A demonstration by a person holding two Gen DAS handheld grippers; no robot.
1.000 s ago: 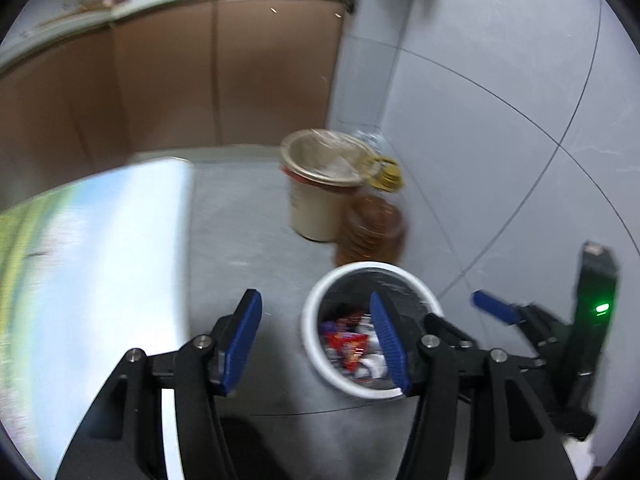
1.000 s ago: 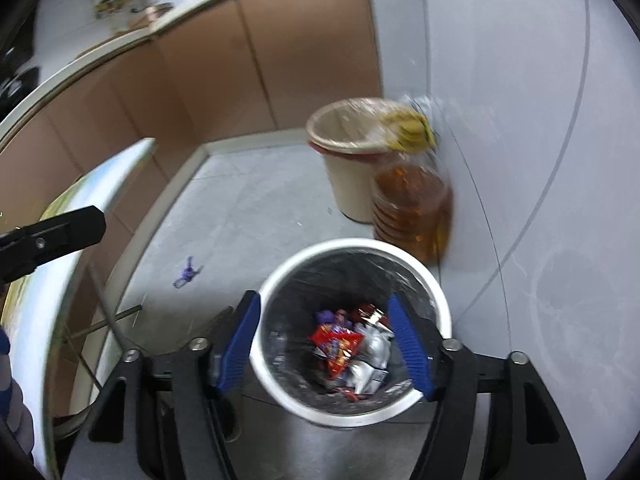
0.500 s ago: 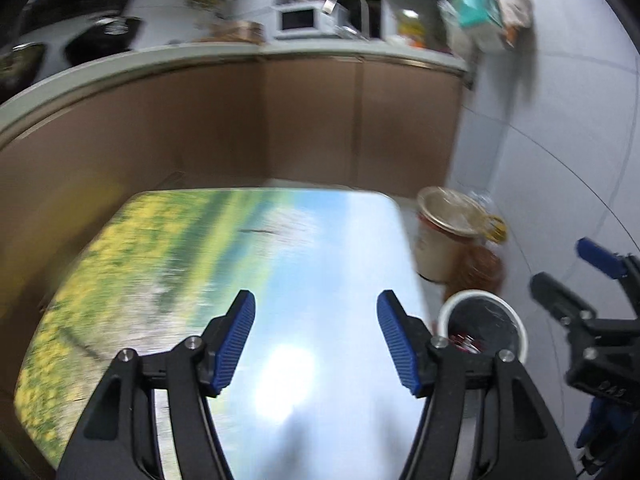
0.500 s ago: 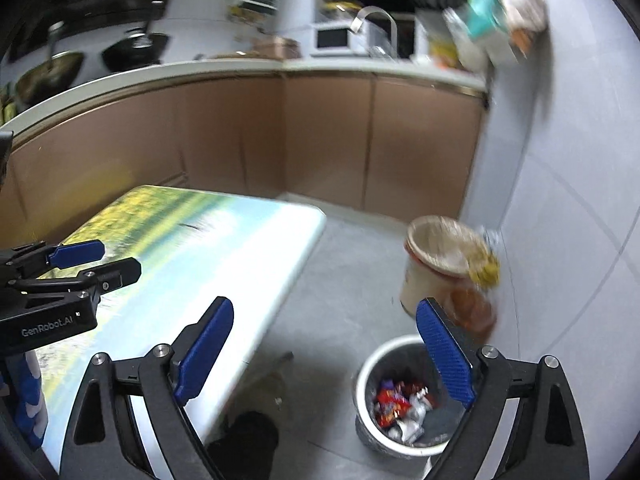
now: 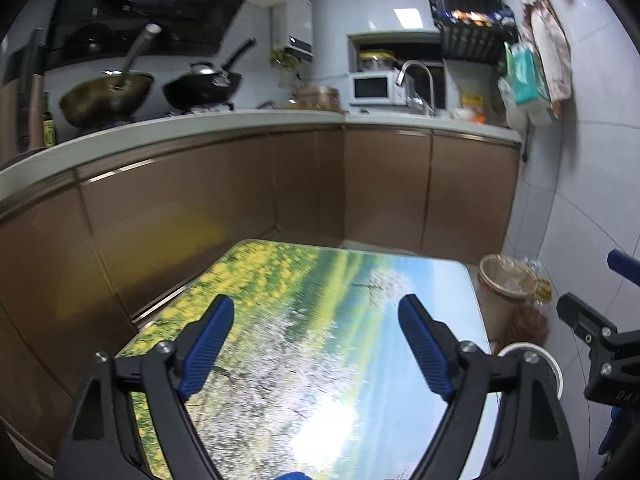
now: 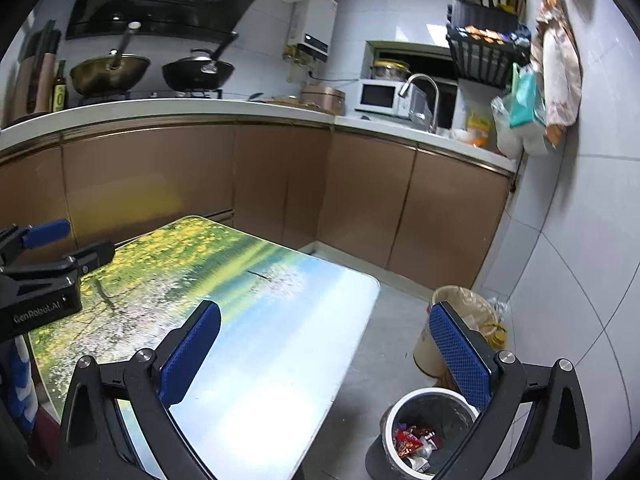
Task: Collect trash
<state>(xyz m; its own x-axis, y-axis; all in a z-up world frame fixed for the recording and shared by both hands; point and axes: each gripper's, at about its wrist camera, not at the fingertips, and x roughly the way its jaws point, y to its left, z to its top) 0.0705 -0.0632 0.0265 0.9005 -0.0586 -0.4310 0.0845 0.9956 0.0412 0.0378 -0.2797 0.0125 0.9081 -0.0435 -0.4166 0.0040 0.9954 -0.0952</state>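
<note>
A white-rimmed trash bin [image 6: 430,432] stands on the floor to the right of the table, with red and silver wrappers [image 6: 414,442] inside; its rim also shows in the left wrist view [image 5: 554,364]. My left gripper [image 5: 316,344] is open and empty above the table [image 5: 304,360]. My right gripper [image 6: 326,352] is open and empty, wide over the table's right edge [image 6: 356,344] and the bin. No trash shows on the table top.
A beige bucket [image 6: 460,324] and an amber oil jug [image 5: 528,324] stand by the tiled wall behind the bin. Brown cabinets [image 5: 360,184] with a counter, woks, microwave and sink lie beyond the table. Bags hang on the right wall [image 6: 536,92].
Both grippers have lifted and tilted up from over the bin, so the views now take in the table and kitchen. Both stay open and empty.
</note>
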